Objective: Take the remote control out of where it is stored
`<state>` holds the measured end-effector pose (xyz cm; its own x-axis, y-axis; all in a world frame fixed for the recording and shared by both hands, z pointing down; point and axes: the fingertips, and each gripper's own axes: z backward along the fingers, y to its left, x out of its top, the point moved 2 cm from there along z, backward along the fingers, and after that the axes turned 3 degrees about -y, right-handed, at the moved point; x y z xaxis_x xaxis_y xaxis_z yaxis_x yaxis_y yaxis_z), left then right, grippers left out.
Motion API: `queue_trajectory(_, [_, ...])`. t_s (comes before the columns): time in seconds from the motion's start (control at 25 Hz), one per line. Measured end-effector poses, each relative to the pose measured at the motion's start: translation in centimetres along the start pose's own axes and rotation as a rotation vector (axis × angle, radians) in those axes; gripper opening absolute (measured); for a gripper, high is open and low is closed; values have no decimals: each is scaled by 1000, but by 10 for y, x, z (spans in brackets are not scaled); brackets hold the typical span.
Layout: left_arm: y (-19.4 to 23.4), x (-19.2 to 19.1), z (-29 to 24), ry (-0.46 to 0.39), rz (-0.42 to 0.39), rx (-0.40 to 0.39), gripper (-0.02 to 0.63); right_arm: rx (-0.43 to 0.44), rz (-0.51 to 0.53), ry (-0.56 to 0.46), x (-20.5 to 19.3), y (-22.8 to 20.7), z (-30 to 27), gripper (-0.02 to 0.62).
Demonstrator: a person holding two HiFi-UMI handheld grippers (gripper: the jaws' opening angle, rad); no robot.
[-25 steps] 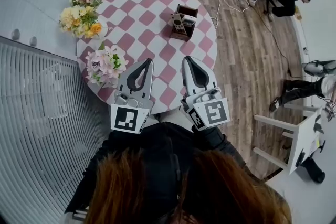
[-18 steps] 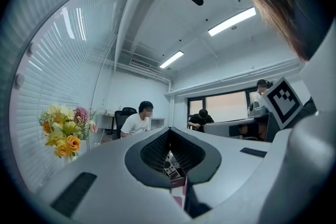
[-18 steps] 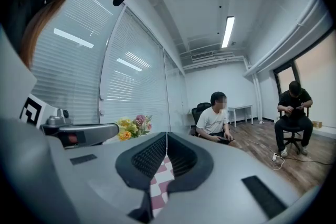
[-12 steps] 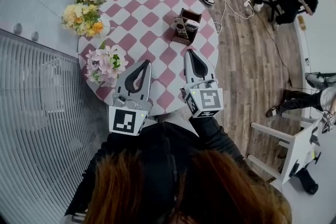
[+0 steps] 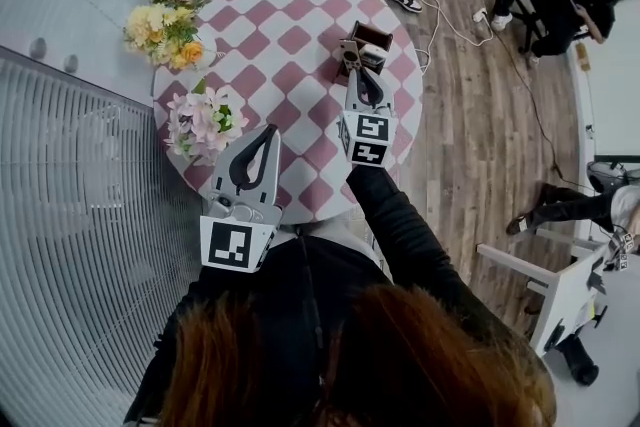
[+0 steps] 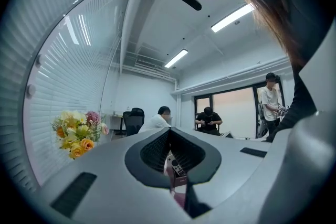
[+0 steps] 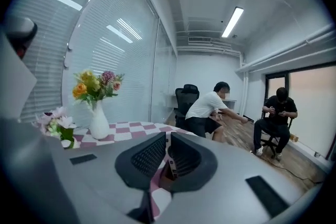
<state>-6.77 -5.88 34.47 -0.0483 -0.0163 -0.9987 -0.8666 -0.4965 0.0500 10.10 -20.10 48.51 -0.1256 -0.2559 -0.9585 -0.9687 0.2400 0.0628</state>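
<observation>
R tongs (image 5: 358, 75) are held shut and empty, tips just beside the remote holder (image 5: 373, 38) on the checked worktop (image 5: 290, 40); L tongs (image 5: 268, 133) likewise shut, empty.

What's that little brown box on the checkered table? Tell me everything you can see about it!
The brown box is small, dark and open at the top; its material is hard to tell. It stands upright on the round pink-and-white checked table, near the far right edge. A pale remote control with dark buttons stands inside and pokes out of the top. The right gripper, jaws shut, points at it from close by; whether it touches is unclear.
</observation>
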Motion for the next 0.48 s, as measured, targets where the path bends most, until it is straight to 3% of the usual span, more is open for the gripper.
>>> queue_trajectory(0.12, [3, -1, 4, 6, -5, 12, 9, -53, -5, 59, -19, -7, -26, 37])
queue_trajectory(0.32, [9, -4, 9, 19, -5, 36, 9, -133, -22, 175, -45, -14, -54, 191])
queue_trajectory(0.48, [12, -7, 12, 26, -9, 47, 9, -209, -20, 248, -61, -16, -65, 224])
